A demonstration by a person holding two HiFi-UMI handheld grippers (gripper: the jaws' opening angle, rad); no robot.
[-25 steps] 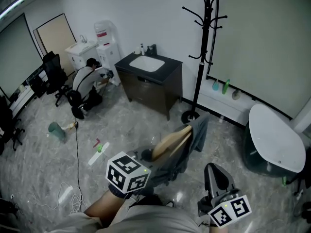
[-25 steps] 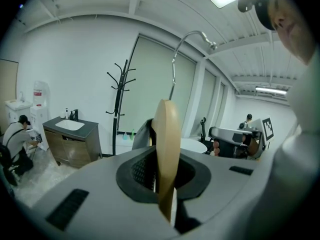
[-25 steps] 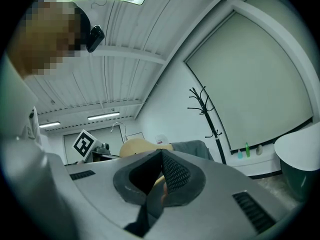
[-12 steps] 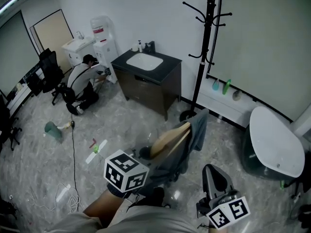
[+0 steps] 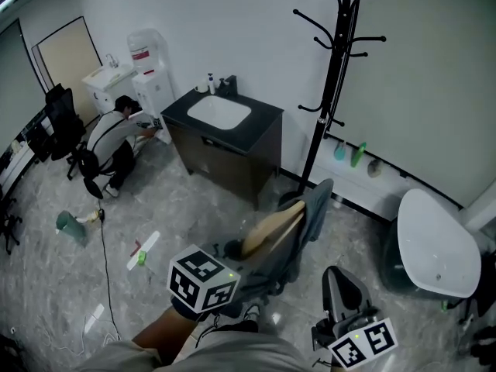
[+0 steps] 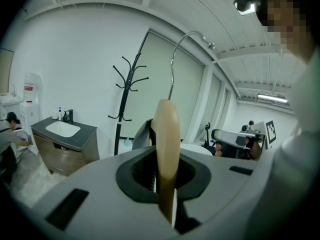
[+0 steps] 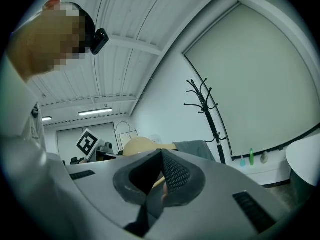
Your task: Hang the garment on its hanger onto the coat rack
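Left hand-held gripper clamped on hanger, right hand-held gripper closed empty, coat rack nearer than before

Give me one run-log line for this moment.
left tool: shut on hanger | garment: draped on hanger | right tool: shut, empty | coat rack: ahead, hooks bare | hung: not yet

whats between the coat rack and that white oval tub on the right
Between coat rack and white tub, a blue bottle, a green bottle and a small grey thing stand on the low ledge; head view shows it.
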